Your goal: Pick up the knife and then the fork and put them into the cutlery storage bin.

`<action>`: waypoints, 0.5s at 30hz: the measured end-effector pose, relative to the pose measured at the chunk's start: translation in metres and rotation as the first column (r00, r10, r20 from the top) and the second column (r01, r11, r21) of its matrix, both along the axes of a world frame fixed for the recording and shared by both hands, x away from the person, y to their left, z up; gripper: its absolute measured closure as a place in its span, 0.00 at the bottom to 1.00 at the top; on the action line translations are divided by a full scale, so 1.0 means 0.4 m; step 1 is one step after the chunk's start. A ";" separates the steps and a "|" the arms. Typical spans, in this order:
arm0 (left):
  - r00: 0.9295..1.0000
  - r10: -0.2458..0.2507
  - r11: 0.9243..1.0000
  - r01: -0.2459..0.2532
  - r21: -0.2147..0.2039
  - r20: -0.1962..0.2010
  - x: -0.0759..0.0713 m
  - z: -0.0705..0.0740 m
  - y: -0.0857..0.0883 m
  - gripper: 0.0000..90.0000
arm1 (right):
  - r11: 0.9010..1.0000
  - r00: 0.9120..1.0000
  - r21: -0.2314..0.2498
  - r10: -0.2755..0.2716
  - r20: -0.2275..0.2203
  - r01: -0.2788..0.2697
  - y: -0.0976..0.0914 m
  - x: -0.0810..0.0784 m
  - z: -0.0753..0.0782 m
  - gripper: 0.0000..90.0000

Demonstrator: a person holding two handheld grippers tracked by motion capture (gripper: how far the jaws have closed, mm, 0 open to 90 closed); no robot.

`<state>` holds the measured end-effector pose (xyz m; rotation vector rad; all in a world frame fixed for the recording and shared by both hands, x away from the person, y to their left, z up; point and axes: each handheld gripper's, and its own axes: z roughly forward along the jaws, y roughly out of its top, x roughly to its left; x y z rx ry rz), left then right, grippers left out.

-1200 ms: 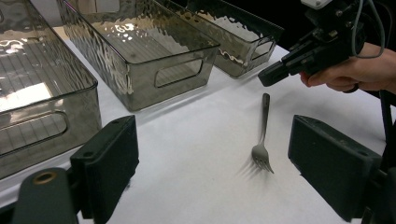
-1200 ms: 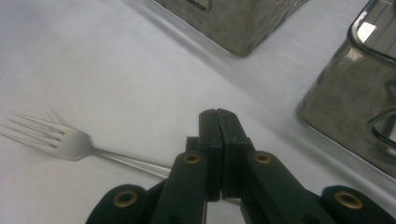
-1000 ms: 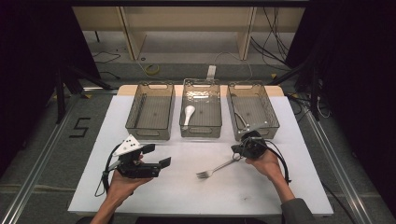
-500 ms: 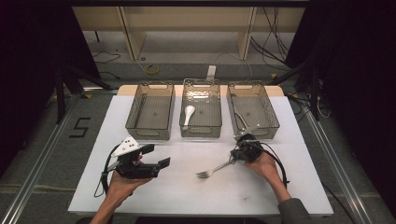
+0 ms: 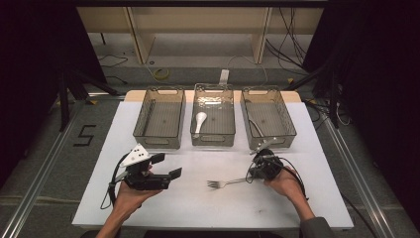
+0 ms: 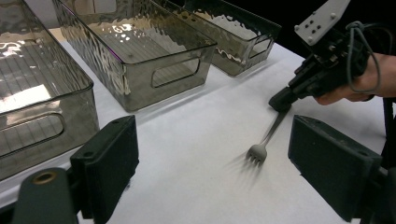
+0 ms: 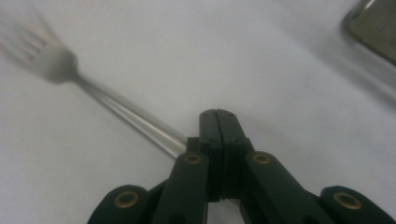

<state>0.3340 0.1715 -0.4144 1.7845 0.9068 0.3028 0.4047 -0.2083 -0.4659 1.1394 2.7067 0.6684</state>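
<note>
While the right gripper point(image 5: 253, 174) clamps shut on the metal fork point(image 5: 224, 183) handle end, tines apparently just above the white table point(image 5: 198, 208), left gripper point(image 5: 167, 166) wide open, empty, well apart.

1. We see a silver-grey fork point(image 5: 225, 183) on a plain white tabletop point(image 5: 198, 208).
2. We see three smoky grey see-through bins point(image 5: 213, 121); their walls have a rippled pattern.
3. We see a white spoon point(image 5: 199, 120) in the middle bin.
4. We see a black left claw point(image 5: 167, 166) with a pale grey plate on top.
5. We see a black right claw point(image 7: 217, 122) with brass-coloured rivets and a black cable.
</note>
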 end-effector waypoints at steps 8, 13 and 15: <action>1.000 -0.001 1.000 0.001 0.004 0.001 -0.002 0.000 -0.001 0.17 | 0.998 0.996 -0.034 0.058 -0.068 -0.060 0.008 -0.050 0.009 1.00; 1.000 0.000 1.000 0.000 0.007 0.003 -0.003 0.000 0.000 0.17 | 0.993 0.991 -0.058 0.096 -0.095 -0.101 0.021 -0.070 0.013 1.00; 1.000 -0.001 1.000 0.001 0.007 0.001 -0.004 0.000 -0.001 0.17 | 0.992 0.990 -0.067 0.104 -0.100 -0.111 0.025 -0.072 0.016 1.00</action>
